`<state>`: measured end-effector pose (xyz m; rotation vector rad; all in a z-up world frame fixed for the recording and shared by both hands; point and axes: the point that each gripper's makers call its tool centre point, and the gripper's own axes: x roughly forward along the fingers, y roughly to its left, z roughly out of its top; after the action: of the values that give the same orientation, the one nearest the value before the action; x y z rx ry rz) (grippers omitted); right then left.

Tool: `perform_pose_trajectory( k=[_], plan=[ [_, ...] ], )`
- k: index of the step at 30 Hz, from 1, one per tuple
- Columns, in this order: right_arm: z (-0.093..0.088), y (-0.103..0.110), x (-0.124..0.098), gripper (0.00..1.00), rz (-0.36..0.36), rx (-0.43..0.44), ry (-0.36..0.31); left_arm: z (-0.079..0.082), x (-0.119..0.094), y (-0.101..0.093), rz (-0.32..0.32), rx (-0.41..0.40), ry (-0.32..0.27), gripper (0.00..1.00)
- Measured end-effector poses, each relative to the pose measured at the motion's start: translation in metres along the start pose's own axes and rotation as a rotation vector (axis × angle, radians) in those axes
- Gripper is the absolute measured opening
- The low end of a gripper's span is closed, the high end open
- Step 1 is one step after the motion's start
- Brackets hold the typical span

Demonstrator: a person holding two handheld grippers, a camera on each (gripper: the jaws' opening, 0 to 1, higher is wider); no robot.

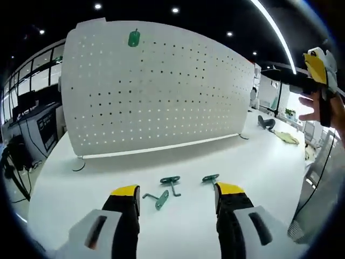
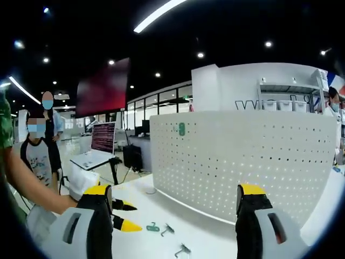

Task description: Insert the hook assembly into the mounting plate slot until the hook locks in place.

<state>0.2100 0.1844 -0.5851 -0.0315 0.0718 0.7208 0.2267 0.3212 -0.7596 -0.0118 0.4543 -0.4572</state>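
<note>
While both grippers hang above the white tabletop [image 1: 253, 162], we see the task's parts laid out ahead of them. In the left gripper view, the left gripper [image 1: 178, 194] rises from the bottom of the frame with its black, yellow-tipped jaws standing wide apart and nothing between them. Just beyond the tips, in the lower middle of the frame, three small green metal hooks lie flat on the table: one [image 1: 171, 182] in the centre, one [image 1: 211, 177] to its right, and one [image 1: 160, 199] lower and to the left, close to the left jaw's tip. None of them touches a jaw.

Behind them a tall white perforated pegboard panel [image 1: 161, 91] stands upright across the middle of the frame, and a green mounting plate [image 1: 133, 38] sits on it near its upper left edge. At the far right of this view we see the right gripper [image 1: 318, 65] held up high, with a hand behind it.

In the right gripper view, the right gripper [image 2: 175, 197] also shows its jaws spread wide and empty. We see the pegboard panel [image 2: 242, 162] in the centre and right of the frame, with the green plate [image 2: 182, 128] near its upper left corner. The hooks [image 2: 153, 227] lie on the table at the bottom centre, and the left gripper's yellow tips [image 2: 129, 225] enter from the lower left, beside them. People stand at the left edge.
</note>
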Motion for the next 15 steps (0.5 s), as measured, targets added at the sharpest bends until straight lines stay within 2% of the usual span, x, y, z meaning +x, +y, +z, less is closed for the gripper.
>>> perform_pose_trajectory(
  k=[15],
  plan=[
    [-0.004, -0.001, 0.004, 0.98, 0.002, 0.002, 0.012, -0.020, 0.019, 0.008, -0.027, 0.005, 0.062, 0.46]
  ],
)
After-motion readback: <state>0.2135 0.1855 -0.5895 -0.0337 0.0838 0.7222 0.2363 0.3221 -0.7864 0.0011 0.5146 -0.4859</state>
